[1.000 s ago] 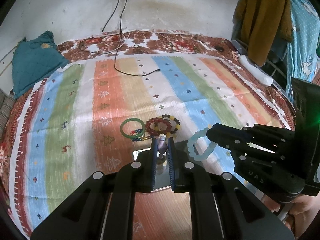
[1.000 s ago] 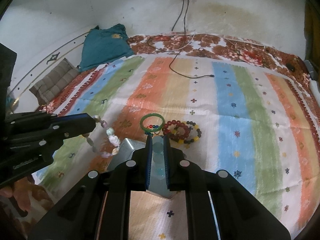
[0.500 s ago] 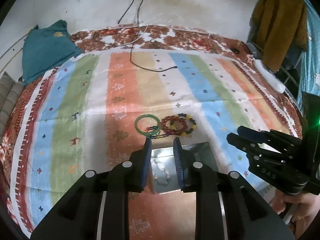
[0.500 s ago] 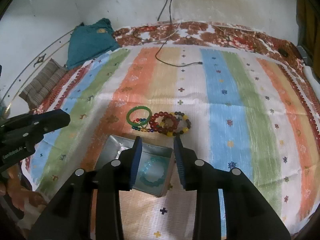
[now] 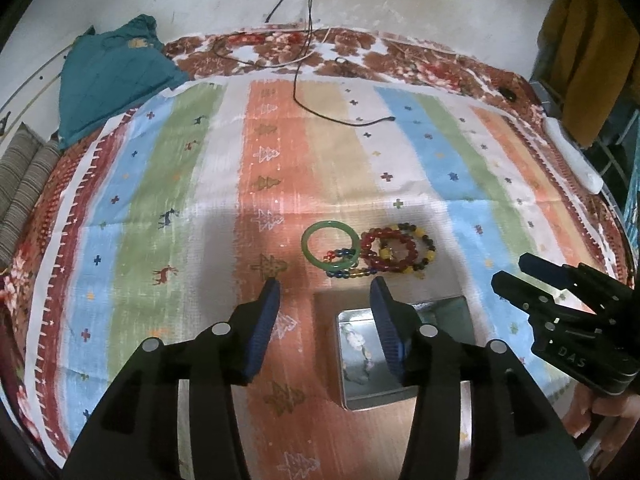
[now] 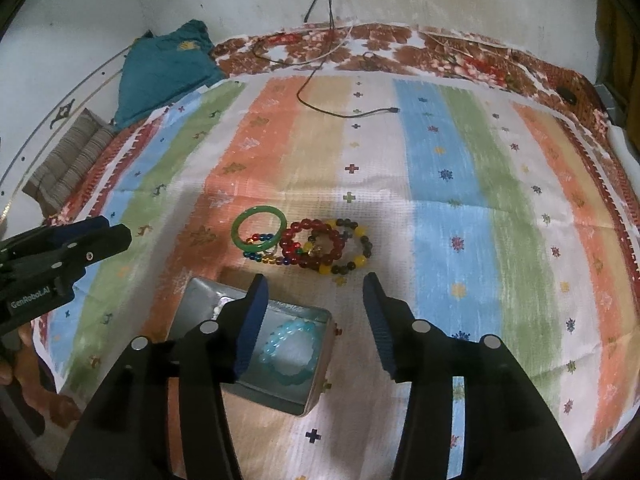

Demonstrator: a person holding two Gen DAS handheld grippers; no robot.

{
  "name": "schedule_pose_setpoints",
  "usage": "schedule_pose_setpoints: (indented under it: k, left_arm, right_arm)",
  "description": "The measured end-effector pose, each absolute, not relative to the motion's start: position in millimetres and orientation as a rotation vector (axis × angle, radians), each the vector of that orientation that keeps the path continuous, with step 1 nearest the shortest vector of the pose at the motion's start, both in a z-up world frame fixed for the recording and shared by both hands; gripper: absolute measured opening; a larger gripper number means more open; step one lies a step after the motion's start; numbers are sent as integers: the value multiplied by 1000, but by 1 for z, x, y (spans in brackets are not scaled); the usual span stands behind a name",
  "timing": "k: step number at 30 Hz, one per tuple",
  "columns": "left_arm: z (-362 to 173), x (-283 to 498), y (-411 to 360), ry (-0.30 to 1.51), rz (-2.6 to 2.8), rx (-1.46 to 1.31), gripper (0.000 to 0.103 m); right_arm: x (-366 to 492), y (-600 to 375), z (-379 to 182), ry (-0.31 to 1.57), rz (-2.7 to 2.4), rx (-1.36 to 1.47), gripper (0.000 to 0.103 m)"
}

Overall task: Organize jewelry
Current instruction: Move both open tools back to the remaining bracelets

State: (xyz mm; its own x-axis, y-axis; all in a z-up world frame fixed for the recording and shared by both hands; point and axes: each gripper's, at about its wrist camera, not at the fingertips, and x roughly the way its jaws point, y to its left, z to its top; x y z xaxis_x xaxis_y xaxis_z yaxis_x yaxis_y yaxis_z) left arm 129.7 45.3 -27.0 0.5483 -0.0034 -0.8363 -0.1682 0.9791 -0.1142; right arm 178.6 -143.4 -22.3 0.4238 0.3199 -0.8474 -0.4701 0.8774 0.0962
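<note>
A metal tin (image 5: 356, 392) (image 6: 200, 300) sits on the striped cloth near me. It holds a pale bead bracelet (image 5: 358, 346) and a light blue bracelet (image 6: 290, 346). Beyond it lie a green bangle (image 5: 330, 250) (image 6: 260, 232), a red bead bracelet (image 5: 390, 250) (image 6: 314, 242), a yellow-and-dark bead bracelet (image 6: 354, 250) and a small multicoloured bead string (image 6: 264, 256). My left gripper (image 5: 325, 292) is open and empty above the tin's left edge. My right gripper (image 6: 316, 286) is open and empty above the tin's far right corner.
A black charging cable (image 5: 340, 118) runs down from the wall onto the cloth. A teal garment (image 5: 108, 68) and a striped cushion (image 5: 22, 184) lie at the far left. A white power strip (image 5: 572, 156) lies at the right edge.
Both grippers let go of their bracelets, which now lie in the tin. Both have opened wide and drawn back and up from it.
</note>
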Motion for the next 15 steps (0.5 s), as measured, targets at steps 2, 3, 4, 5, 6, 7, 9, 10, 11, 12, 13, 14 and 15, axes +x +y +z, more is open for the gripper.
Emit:
schedule_pose_setpoints:
  k: [2,3,4,5,6,7,9,10,11,12,13,14,15]
  left_arm:
    - [-29,134,46,990,107,-185,52]
    - [-31,137,47,992,111,-188,55]
    - [-33,140,48,998,118,-198,57]
    - [-36,144,50,1005,124,-213,57]
    - [-40,148,53,1018,133,-231,57]
    - [-43,150,53,1028,137,-234,57]
    - [-47,153,52,1040,138,-209,57]
    - [-47,155,52,1041,137,-198,57]
    - [-47,157,53,1042,139,-191,57]
    - [-48,158,54,1042,143,-193,58]
    - [-48,160,56,1042,146,-199,58]
    - [-48,163,58,1042,149,-204,58]
    - [-49,165,59,1044,151,-204,59]
  right_arm:
    - [182,-141,-24,1026,489,-181,54]
    - [183,-139,-25,1027,485,-187,54]
    - [185,-138,-26,1030,481,-194,56]
    - [186,-137,-27,1031,479,-197,59]
    - [187,-135,-28,1032,476,-200,61]
    - [189,-134,-29,1037,476,-206,61]
    - [192,-132,-31,1041,473,-210,61]
    - [194,-131,-32,1042,470,-214,61]
    - [196,-130,-34,1045,467,-218,61]
    - [198,-130,-35,1049,465,-220,61]
    - [200,-130,-37,1056,461,-222,61]
    - [202,-129,-39,1061,457,-225,62]
    - [204,-128,-41,1067,454,-228,63]
